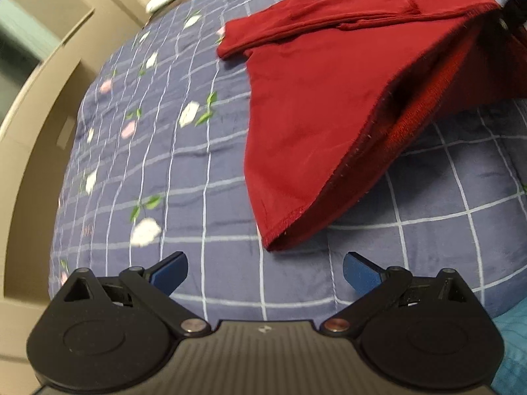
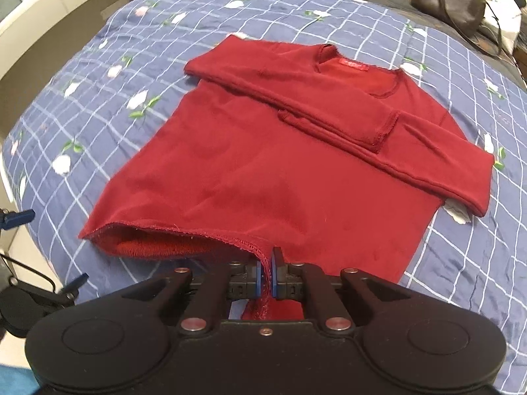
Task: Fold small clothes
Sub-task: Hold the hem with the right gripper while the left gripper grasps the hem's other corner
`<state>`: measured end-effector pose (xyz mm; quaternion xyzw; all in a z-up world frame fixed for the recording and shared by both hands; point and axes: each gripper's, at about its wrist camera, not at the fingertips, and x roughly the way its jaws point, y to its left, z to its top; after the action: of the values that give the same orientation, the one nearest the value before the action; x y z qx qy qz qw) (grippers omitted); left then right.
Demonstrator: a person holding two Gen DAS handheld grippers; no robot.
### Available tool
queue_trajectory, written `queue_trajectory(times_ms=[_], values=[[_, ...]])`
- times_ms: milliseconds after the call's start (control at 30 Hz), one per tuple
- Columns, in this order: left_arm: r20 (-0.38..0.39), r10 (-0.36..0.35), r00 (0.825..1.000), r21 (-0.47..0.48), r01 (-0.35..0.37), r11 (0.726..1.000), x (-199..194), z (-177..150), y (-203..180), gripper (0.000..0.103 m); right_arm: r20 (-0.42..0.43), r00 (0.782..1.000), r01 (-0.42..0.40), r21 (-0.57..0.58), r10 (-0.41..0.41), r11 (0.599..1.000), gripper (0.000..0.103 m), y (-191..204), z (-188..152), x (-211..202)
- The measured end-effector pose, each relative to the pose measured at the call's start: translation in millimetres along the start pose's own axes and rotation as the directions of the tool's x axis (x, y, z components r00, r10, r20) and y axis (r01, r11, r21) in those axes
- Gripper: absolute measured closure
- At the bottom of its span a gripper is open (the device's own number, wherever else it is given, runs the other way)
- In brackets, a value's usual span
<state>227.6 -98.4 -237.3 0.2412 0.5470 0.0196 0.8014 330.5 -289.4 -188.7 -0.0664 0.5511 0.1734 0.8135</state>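
A blue checked blanket (image 2: 461, 263) with small flowers covers the bed, and a dark handbag (image 2: 449, 3) sits far ahead of the right gripper, to its right side. The red sweater (image 2: 263, 164) lies flat on the blanket directly in front of the right gripper (image 2: 268, 276), with both sleeves already folded across the chest and the neckline at the far end, so its long axis runs straight away from this gripper. The right gripper is clenched on the bottom hem (image 2: 197, 233), which is lifted a little at this corner so the inside of the fabric shows. The left gripper (image 1: 265, 271) has its jaws spread wide and holds nothing; the other hem corner (image 1: 276, 243) rests just ahead of it, slightly to the right. I judge that the left gripper is the nearer one to that free corner, and it must take it before the hem can be carried forward toward the neckline.
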Motion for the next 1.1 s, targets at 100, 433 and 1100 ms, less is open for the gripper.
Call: queue_trajectory(times_ms=[100, 433, 1100], values=[[0.022, 0.016, 1.0, 0.042, -0.017, 0.999, 5, 6, -2, 0.0, 0.005, 1.0, -0.002, 0.036, 0.001, 0.999, 0.098, -4, 5, -1], [0.129, 0.008, 0.992, 0.238, -0.039, 0.97, 19, 33, -31, 0.0, 0.018, 1.0, -0.005, 0.114, 0.003, 0.993, 0.098, -12, 17, -8], [0.286, 0.071, 0.955, 0.318, -0.165, 0.934, 26, 66, -86, 0.0, 0.029, 0.999, -0.019, 0.121, 0.016, 0.992, 0.098, -2, 3, -30]])
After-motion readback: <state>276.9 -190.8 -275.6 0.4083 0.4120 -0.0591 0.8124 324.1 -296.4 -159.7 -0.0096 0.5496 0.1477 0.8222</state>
